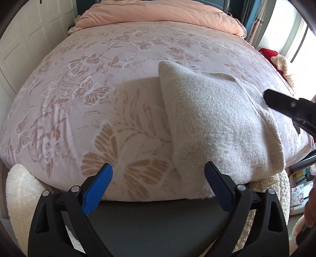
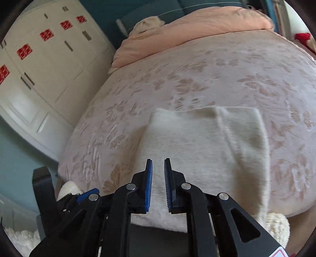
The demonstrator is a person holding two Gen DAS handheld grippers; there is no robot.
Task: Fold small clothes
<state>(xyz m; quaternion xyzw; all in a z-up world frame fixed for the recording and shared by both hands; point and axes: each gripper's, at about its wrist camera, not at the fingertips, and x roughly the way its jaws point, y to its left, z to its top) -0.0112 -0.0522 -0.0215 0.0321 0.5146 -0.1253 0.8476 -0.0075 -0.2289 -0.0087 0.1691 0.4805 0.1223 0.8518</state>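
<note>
A cream knitted garment (image 1: 219, 122) lies folded into a rough rectangle on the pink butterfly bedspread (image 1: 94, 83), near the bed's front edge. My left gripper (image 1: 158, 170) is wide open and empty, just in front of the garment's near left corner. My right gripper (image 2: 158, 168) hovers over the garment (image 2: 197, 142), its jaws a narrow gap apart with nothing between them. Its black tip also shows in the left wrist view (image 1: 284, 102) at the garment's right side. A folded flap (image 2: 243, 130) lies on the garment's right part.
A peach duvet (image 1: 158, 15) is bunched at the head of the bed. White wardrobe doors (image 2: 39, 75) stand to the left. A cream fluffy rug (image 1: 19, 193) lies below the bed's front edge. Red and cream things (image 1: 276, 61) sit at the right by the window.
</note>
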